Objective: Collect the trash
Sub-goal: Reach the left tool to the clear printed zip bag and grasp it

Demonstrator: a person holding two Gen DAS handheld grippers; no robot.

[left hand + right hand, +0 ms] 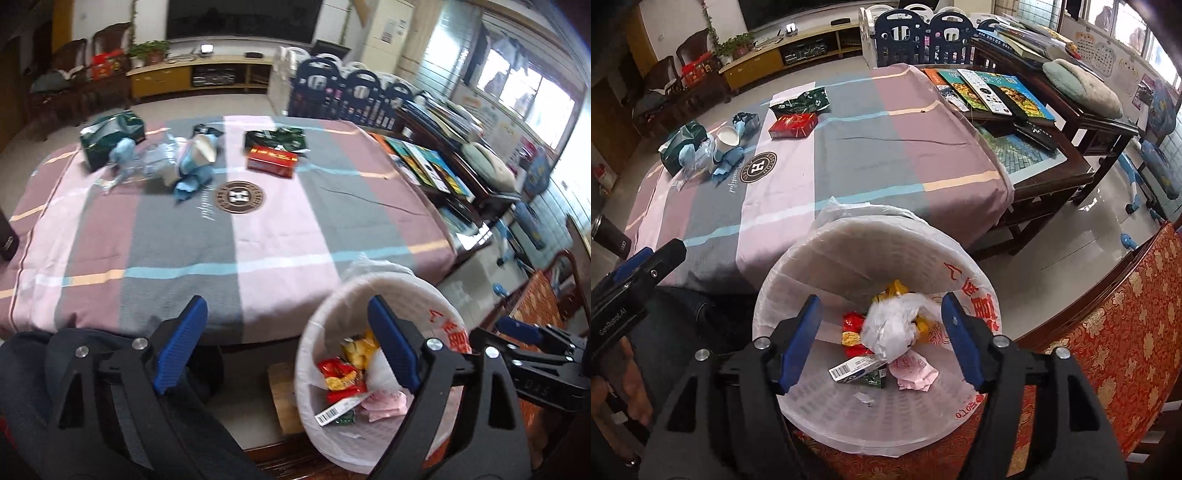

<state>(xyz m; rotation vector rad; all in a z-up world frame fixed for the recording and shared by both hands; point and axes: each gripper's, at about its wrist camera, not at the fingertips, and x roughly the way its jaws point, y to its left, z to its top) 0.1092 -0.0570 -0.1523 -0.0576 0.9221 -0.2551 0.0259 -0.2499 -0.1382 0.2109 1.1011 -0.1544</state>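
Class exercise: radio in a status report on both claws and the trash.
Left claw open, empty. Right claw open, empty, over bin. Red box, green wrapper on table. Nothing blocking.

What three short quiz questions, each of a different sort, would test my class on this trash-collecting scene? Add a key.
1. True or false: the right gripper holds a wrapper over the trash bin.
2. Multiple choice: the red box lies A) in the bin, B) on the striped cloth, C) on the floor.
3. Fill in: the crumpled white bag lies inside the ____.

Key
1. False: its jaws are open and empty above the bin.
2. B, beside the green wrapper.
3. Bin, on top of the red snack packet.
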